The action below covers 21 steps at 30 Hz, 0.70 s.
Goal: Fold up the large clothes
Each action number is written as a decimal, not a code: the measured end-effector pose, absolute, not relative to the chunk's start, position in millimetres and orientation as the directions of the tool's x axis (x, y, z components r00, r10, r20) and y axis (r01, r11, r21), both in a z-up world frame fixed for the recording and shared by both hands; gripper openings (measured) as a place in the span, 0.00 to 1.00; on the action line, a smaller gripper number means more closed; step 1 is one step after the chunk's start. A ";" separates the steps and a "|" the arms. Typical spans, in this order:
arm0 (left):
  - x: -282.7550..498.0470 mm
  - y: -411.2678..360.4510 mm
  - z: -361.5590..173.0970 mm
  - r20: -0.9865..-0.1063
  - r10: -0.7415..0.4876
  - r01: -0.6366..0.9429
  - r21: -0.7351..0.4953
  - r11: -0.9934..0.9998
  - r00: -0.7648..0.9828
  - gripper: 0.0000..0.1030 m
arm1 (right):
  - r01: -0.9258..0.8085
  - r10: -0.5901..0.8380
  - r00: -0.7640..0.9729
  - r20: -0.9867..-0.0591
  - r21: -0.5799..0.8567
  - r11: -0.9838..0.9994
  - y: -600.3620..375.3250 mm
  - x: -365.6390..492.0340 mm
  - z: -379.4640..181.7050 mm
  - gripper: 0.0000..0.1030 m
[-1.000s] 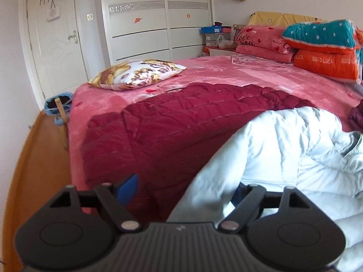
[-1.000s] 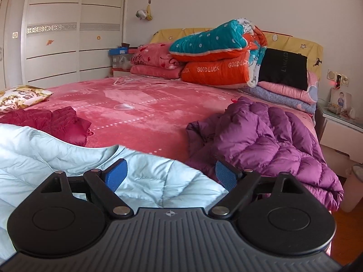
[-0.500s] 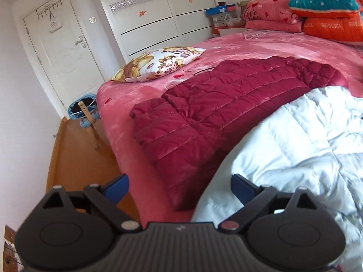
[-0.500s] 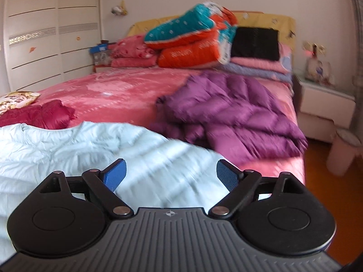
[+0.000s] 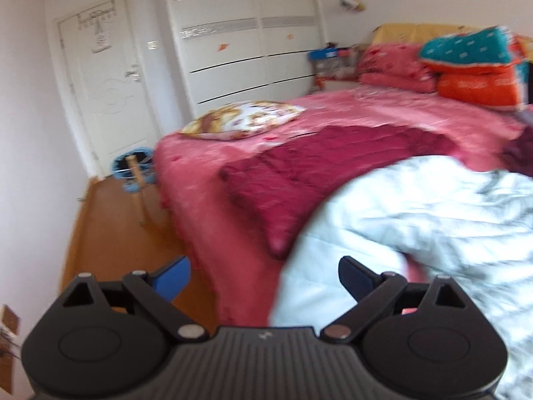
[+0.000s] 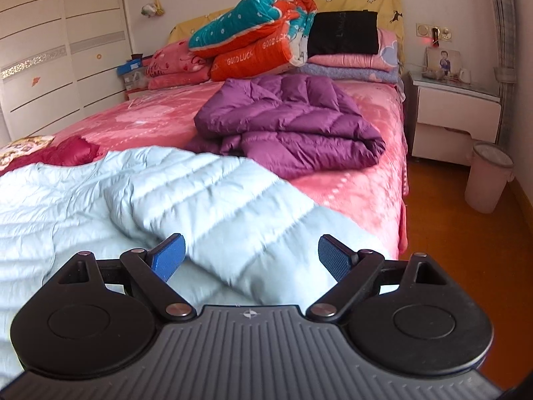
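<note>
Home bedroom: bed (image 6: 366, 196) with pink cover, stacked quilts (image 6: 253, 43), wardrobe (image 5: 246, 40), nightstand (image 6: 456, 113).

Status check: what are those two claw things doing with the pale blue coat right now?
Left gripper and right gripper: jaws open, holding nothing. Pale blue coat spread on the bed, unfolded. Red coat beside it, purple coat behind.

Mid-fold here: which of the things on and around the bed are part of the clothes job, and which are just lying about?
Job:
- light blue down jacket, nearest, under both open claws
- dark red jacket, laid flat
- purple jacket, in a heap

Lying about:
- patterned pillow
- stacked quilts at the headboard
- nightstand
- bin
</note>
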<state>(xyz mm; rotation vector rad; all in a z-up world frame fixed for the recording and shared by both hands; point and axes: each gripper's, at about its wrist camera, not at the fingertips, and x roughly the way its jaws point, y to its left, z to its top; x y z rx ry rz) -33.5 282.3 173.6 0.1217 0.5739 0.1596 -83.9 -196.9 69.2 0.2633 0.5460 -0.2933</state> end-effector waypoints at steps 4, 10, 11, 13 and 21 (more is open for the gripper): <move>-61.5 256.2 174.1 -0.525 0.077 -0.043 0.077 0.996 0.847 0.93 | 0.316 -0.155 0.817 -0.555 0.206 0.926 -197.9 -99.5 61.6 1.00; -86.9 218.0 160.4 -0.545 -0.055 0.053 -0.020 0.998 0.837 0.93 | 0.306 -0.076 0.780 -0.622 0.273 0.912 -202.8 -110.1 48.5 1.00; -88.3 214.0 155.4 -0.555 -0.079 0.069 -0.039 0.997 0.828 0.93 | 0.300 -0.066 0.777 -0.626 0.277 0.913 -203.7 -110.7 45.7 1.00; -90.9 206.1 141.6 -0.584 -0.126 0.090 -0.091 0.992 0.802 0.93 | 0.284 -0.050 0.774 -0.631 0.277 0.918 -205.8 -110.9 41.1 1.00; -92.8 187.4 87.0 -0.629 -0.296 0.059 -0.369 0.928 0.719 0.88 | 0.259 0.041 0.746 -0.665 0.346 0.902 -221.1 -96.6 13.9 1.00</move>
